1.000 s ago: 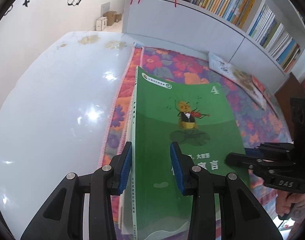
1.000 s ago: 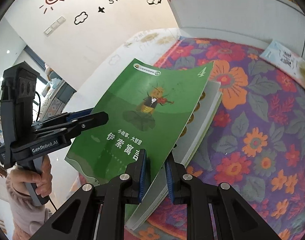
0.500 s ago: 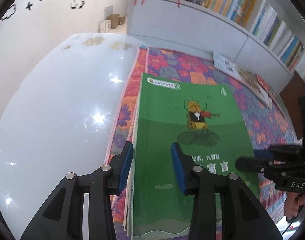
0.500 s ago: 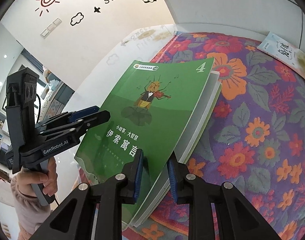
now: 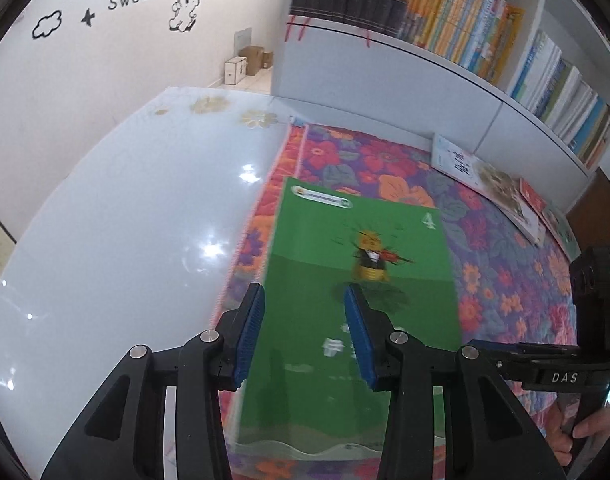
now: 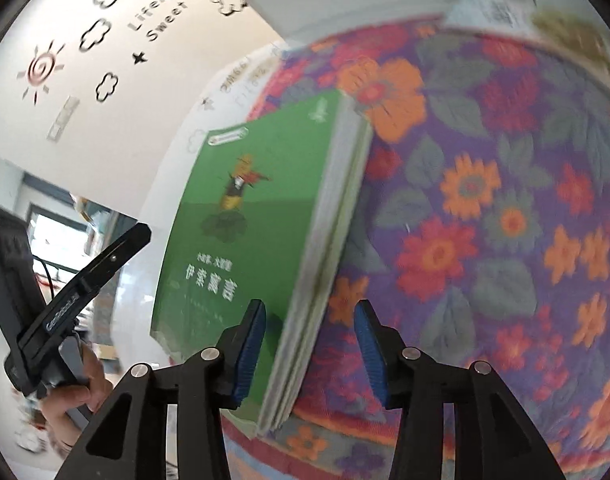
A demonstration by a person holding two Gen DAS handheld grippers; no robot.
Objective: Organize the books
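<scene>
A green book (image 5: 365, 280) with an insect playing a violin on its cover lies flat on the floral cloth (image 5: 505, 260). It tops a small stack with pale page edges (image 6: 333, 240). My left gripper (image 5: 304, 296) hovers open above the book's left part, its pads touching nothing. My right gripper (image 6: 311, 310) straddles the stack's near right edge. Its jaws are opening, and the pads stand off the book. Each gripper shows in the other's view: the right gripper (image 5: 477, 354) at the book's right, the left gripper (image 6: 141, 236) beside its left edge.
A white bookcase (image 5: 385, 80) full of upright books (image 5: 465, 20) runs along the back. Several thin books (image 5: 485, 180) lie on the cloth's far right side. A glossy white table (image 5: 125, 240) spreads left of the cloth. Cardboard boxes (image 5: 245, 64) stand by the wall.
The right jaws have widened and let go of the green book, and that gripper has rolled. The book has gone from tilted to flat. The left gripper has lifted.
</scene>
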